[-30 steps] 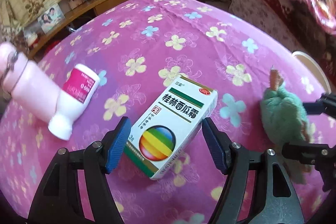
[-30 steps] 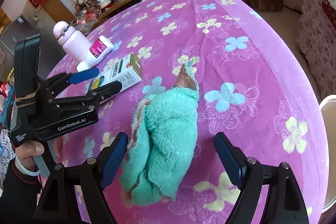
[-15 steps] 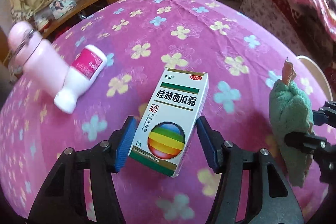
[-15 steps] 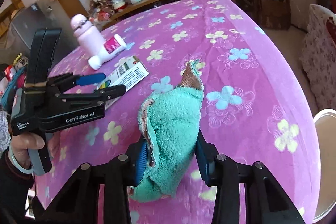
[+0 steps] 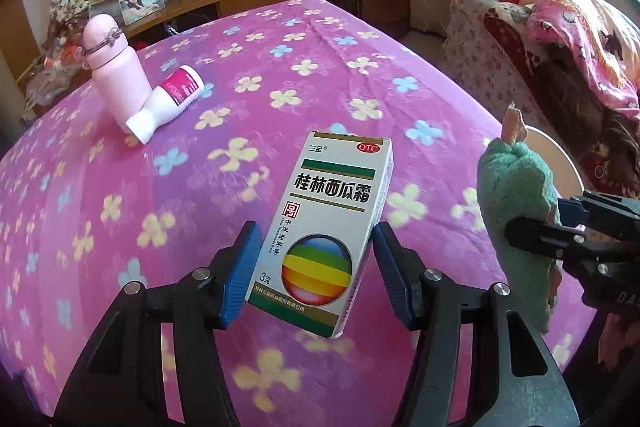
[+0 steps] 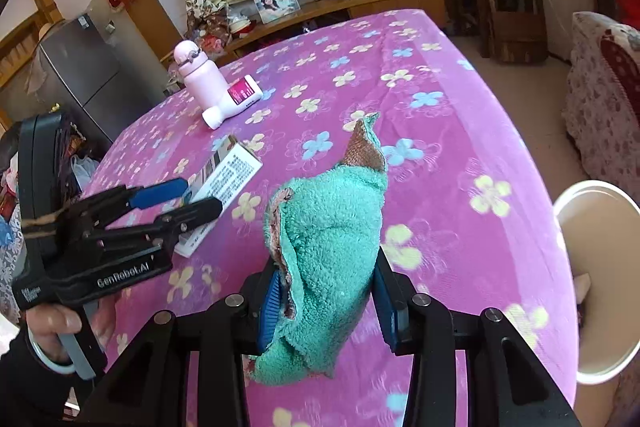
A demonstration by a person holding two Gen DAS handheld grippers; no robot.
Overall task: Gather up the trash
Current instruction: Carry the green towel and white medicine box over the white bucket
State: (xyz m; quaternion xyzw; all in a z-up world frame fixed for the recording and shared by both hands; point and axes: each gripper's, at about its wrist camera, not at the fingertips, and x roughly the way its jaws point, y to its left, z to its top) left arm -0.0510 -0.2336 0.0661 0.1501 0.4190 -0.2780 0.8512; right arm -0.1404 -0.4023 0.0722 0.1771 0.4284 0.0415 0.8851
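Note:
My left gripper (image 5: 316, 275) is shut on a white medicine box (image 5: 326, 227) with a rainbow ball print and holds it above the pink flowered tablecloth (image 5: 280, 75). My right gripper (image 6: 326, 301) is shut on a crumpled green towel (image 6: 326, 239) with a brown corner, also lifted off the cloth. The towel shows at the right of the left wrist view (image 5: 516, 195), and the box and left gripper show at the left of the right wrist view (image 6: 224, 183).
A pink bottle (image 5: 112, 75) stands at the far left with a small white bottle with a magenta label (image 5: 168, 103) lying against it. A white bin (image 6: 596, 247) stands beside the table's right edge. A sofa (image 5: 560, 67) is on the right.
Both grippers closed, the left on the box and the right on the towel, and both lifted their loads up off the tablecloth.

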